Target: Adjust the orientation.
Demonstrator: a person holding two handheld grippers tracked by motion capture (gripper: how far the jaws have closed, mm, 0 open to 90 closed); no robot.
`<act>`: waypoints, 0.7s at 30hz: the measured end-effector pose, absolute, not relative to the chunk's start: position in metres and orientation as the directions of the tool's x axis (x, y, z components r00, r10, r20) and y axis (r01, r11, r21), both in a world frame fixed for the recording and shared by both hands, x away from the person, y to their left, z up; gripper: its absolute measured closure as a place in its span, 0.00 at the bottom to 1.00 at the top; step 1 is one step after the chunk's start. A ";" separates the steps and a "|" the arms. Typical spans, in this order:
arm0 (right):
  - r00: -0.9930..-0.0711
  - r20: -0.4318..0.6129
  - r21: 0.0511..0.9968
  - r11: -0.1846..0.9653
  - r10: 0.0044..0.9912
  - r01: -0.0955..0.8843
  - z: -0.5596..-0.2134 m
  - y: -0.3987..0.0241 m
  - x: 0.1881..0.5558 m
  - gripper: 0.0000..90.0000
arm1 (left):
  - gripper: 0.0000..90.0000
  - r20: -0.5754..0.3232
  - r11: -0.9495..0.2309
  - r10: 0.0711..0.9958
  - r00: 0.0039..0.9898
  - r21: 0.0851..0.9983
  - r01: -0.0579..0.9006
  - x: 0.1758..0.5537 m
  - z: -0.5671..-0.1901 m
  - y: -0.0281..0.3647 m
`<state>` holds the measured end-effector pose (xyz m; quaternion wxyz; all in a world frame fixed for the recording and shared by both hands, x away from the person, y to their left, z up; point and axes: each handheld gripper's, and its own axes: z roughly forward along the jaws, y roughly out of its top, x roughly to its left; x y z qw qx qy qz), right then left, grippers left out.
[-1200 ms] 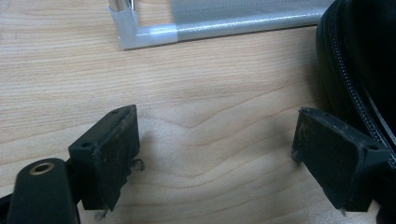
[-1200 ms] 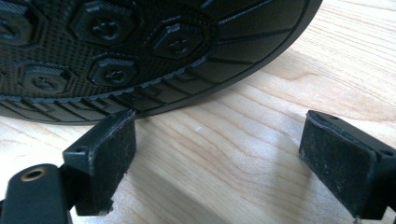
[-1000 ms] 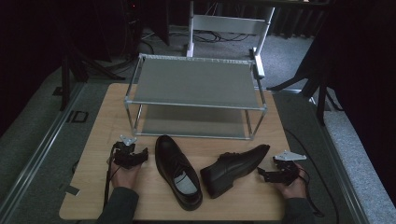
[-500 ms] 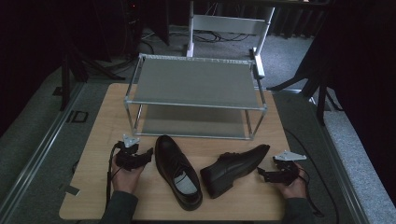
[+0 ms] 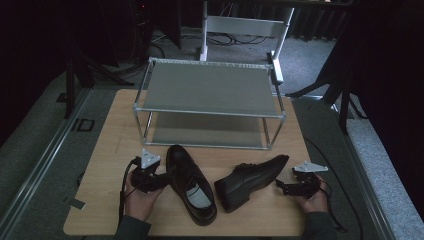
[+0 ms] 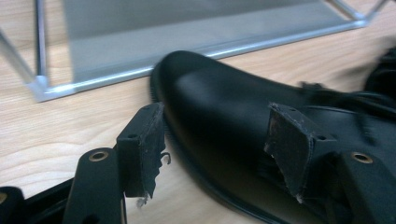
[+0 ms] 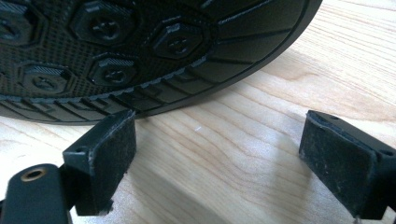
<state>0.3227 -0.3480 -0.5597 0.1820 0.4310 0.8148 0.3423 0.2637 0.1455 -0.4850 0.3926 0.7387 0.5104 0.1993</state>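
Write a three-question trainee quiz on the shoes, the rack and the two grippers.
1. True or false: the left shoe stands upright on its sole.
2. Which way does the right shoe lie? A) upright B) tipped on its side, sole toward the right gripper C) on the rack
3. Fill in: the left gripper has its jaws ____ about the left shoe's toe.

Key:
1. True.
2. B; the right gripper view shows the tread.
3. Open; one jaw stands on each side of the toe, not closed on it.
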 end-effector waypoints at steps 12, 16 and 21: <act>-0.561 0.000 0.715 0.392 0.828 0.579 -0.560 -0.348 0.323 0.12 | 0.41 -0.093 -0.248 0.853 0.514 0.794 0.555 0.238 -0.471 0.112; -0.562 -0.001 0.715 0.393 0.827 0.578 -0.560 -0.348 0.323 0.12 | 0.41 -0.093 -0.259 0.839 0.536 0.797 0.545 0.234 -0.470 0.104; -0.562 -0.001 0.715 0.394 0.827 0.577 -0.560 -0.348 0.323 0.12 | 0.41 -0.084 -0.290 0.826 0.557 0.784 0.549 0.232 -0.474 0.095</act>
